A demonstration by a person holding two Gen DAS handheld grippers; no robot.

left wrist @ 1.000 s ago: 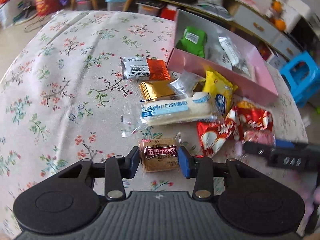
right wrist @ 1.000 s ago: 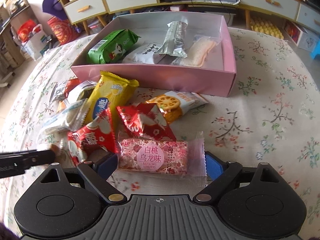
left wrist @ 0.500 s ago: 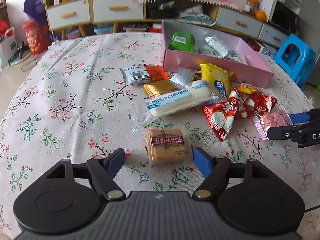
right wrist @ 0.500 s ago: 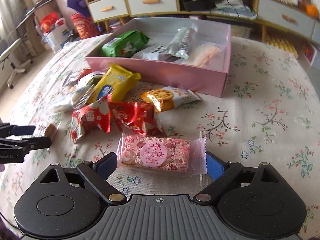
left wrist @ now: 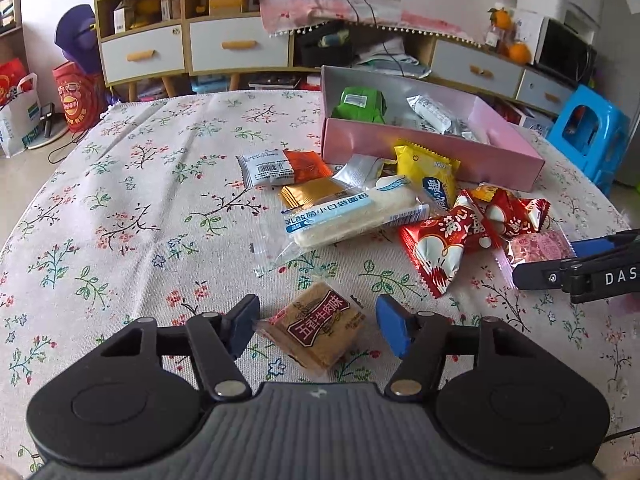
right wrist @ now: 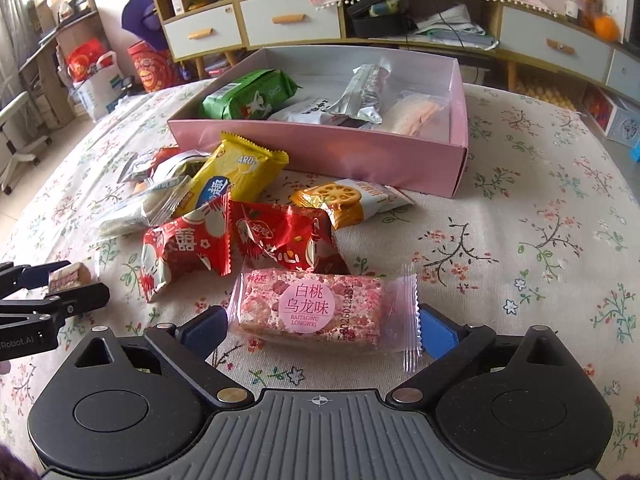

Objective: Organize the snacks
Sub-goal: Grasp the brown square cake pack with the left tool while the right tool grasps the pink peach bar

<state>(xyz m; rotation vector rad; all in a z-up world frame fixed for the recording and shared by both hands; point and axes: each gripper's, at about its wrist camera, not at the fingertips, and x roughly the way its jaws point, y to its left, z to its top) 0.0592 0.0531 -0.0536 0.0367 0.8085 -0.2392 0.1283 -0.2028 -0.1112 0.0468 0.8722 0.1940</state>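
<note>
My left gripper (left wrist: 317,326) is open around a tan beef-flavour snack square (left wrist: 318,328), which looks tilted and slightly raised off the cloth; the left pad touches its wrapper, the right pad stands apart. My right gripper (right wrist: 322,330) holds a pink peach-oolong bar (right wrist: 316,308) by its wrapper ends, lifted a little above the table. A pink box (right wrist: 320,148) with several snacks inside stands at the back; it also shows in the left wrist view (left wrist: 432,144).
A pile of loose snacks lies before the box: a yellow pack (right wrist: 236,176), two red packs (right wrist: 280,236), a lotus-root cracker pack (right wrist: 348,200), a long white bread pack (left wrist: 352,216). The floral tablecloth (left wrist: 120,200) covers the table. A blue stool (left wrist: 588,132) stands right.
Both grippers have pulled back and risen. The left gripper opened after one second ago and the tan snack now sits tilted between its fingers. The pink bar rose with the right gripper.
</note>
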